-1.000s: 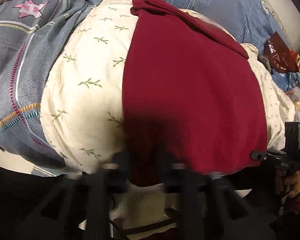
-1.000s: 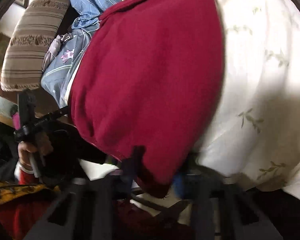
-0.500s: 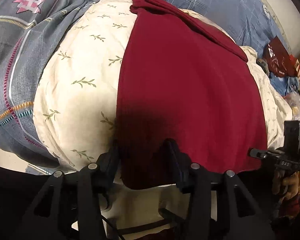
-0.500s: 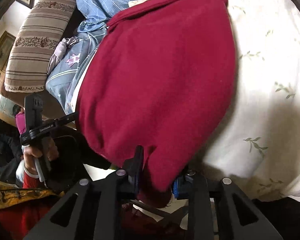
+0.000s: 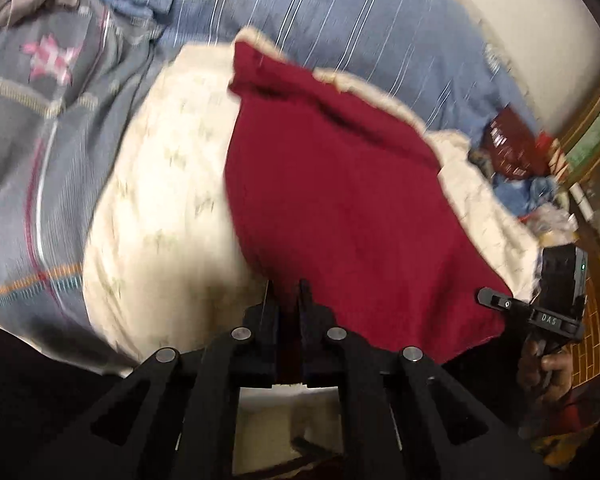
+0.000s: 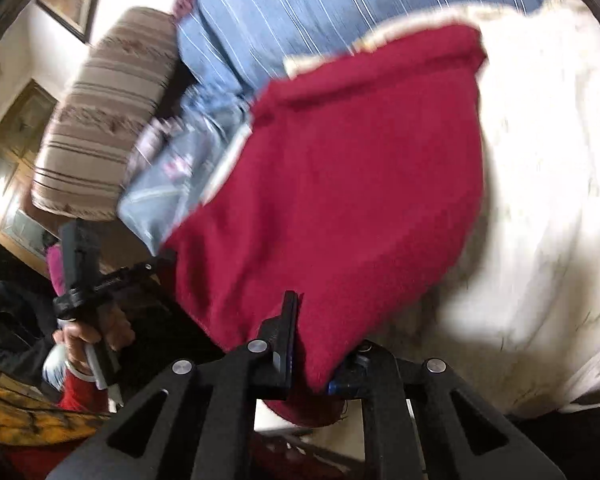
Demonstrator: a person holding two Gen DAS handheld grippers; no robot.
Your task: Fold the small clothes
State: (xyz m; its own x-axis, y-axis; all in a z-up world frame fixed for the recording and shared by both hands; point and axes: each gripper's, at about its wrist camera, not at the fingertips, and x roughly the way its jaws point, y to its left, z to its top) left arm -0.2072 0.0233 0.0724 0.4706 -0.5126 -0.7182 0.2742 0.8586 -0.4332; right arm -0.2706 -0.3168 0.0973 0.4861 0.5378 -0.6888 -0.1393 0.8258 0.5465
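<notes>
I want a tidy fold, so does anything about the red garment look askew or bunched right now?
Mostly flat. The red garment lies smooth on the cream quilt, but its far edge is rolled into a thick ridge. Both near corners are pinched: left gripper, right gripper.

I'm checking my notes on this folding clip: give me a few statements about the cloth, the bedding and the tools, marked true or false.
1. The red cloth lies on a cream leaf-print cover. True.
2. The left tool stands wide open, clear of the cloth. False: it is shut on the cloth's near edge.
3. The right tool pinches the red cloth. True.
4. The cloth is green. False: it is dark red.
</notes>
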